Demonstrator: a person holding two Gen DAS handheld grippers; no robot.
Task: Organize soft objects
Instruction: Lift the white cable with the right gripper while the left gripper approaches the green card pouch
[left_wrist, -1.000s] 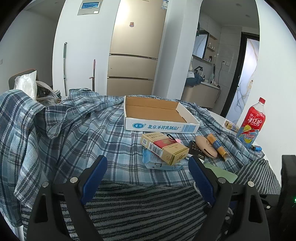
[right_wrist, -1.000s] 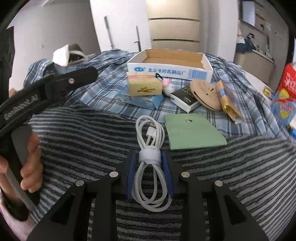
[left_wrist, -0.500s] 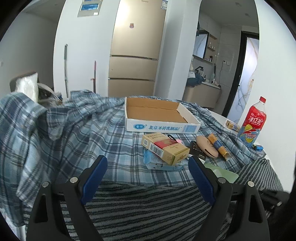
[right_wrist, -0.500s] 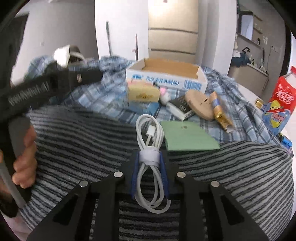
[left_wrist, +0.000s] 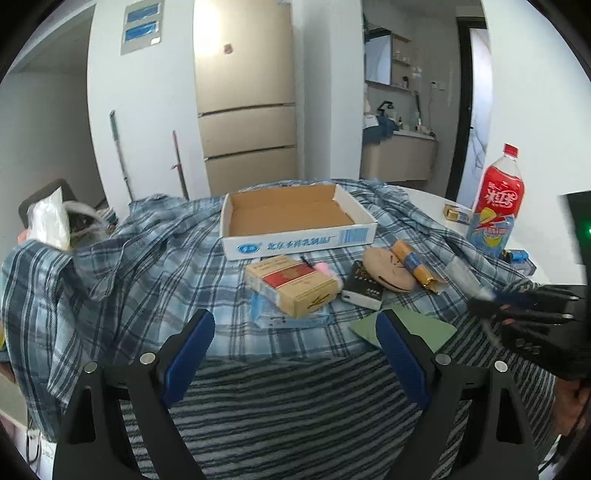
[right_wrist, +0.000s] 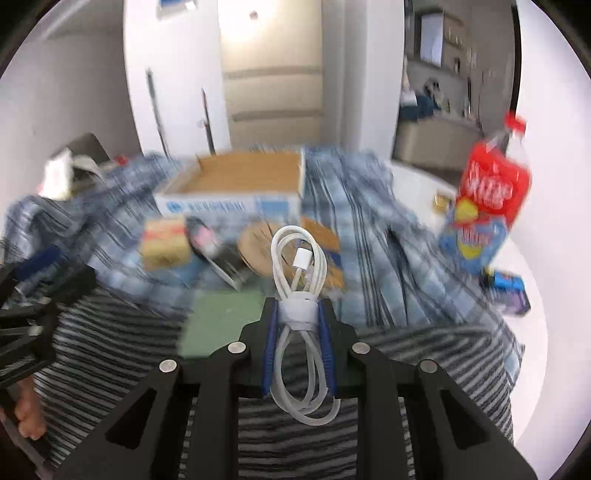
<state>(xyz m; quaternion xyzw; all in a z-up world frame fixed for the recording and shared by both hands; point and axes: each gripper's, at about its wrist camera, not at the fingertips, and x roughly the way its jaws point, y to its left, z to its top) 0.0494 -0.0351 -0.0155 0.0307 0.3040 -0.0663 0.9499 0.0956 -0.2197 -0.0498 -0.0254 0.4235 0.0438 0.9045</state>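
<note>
My right gripper (right_wrist: 297, 308) is shut on a coiled white cable (right_wrist: 299, 266), held by its wrap band, lifted above the table. It shows at the right edge of the left wrist view (left_wrist: 517, 299), blurred. My left gripper (left_wrist: 295, 332) is open and empty, hovering over the striped cloth (left_wrist: 295, 406). An empty cardboard box (left_wrist: 291, 218) sits at the back on the plaid shirt (left_wrist: 147, 266). Before it lie a cigarette pack (left_wrist: 291, 286), a dark box (left_wrist: 364, 288), a tan round piece (left_wrist: 388, 267) and a green pouch (left_wrist: 406, 326).
A red soda bottle (left_wrist: 496, 199) stands at the right on the white table (left_wrist: 424, 199), with small blue items (left_wrist: 517, 256) beside it. A white bag (left_wrist: 48, 221) sits at the far left. A gold-wrapped stick (left_wrist: 415, 264) lies near the tan piece.
My right gripper has lifted the cable off the striped cloth and swung right and forward, with motion blur. The left gripper has risen slightly and stays open.
</note>
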